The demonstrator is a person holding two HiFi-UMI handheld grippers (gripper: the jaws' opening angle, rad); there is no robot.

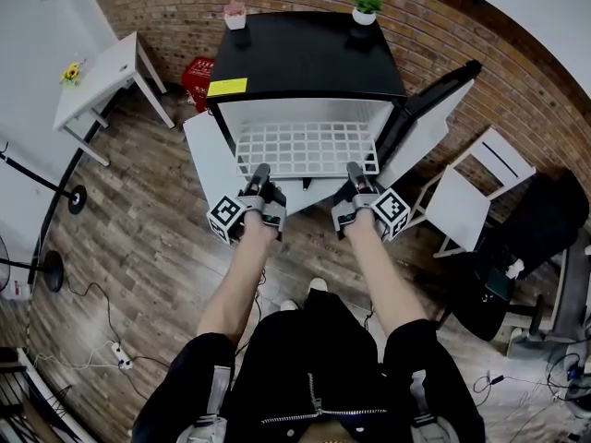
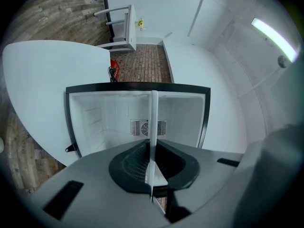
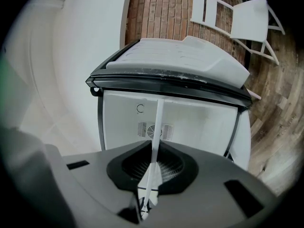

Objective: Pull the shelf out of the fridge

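A small fridge with a black top (image 1: 305,58) stands open, its door (image 1: 434,109) swung to the right. A white wire shelf (image 1: 307,146) sticks partway out of the fridge's mouth, lying level. My left gripper (image 1: 261,185) is shut on the shelf's front edge near its left corner. My right gripper (image 1: 355,181) is shut on the same edge near the right corner. In the left gripper view the shelf (image 2: 153,122) runs edge-on as a thin white strip between the closed jaws of the left gripper (image 2: 152,175). The right gripper view shows the same: shelf (image 3: 156,122), right gripper (image 3: 148,184).
Two potted plants (image 1: 235,14) (image 1: 367,7) stand on the fridge top. A white board (image 1: 208,160) lies under the fridge's left side. A white table (image 1: 97,77) and a red basket (image 1: 197,77) are at the left, a white folding chair (image 1: 471,197) at the right.
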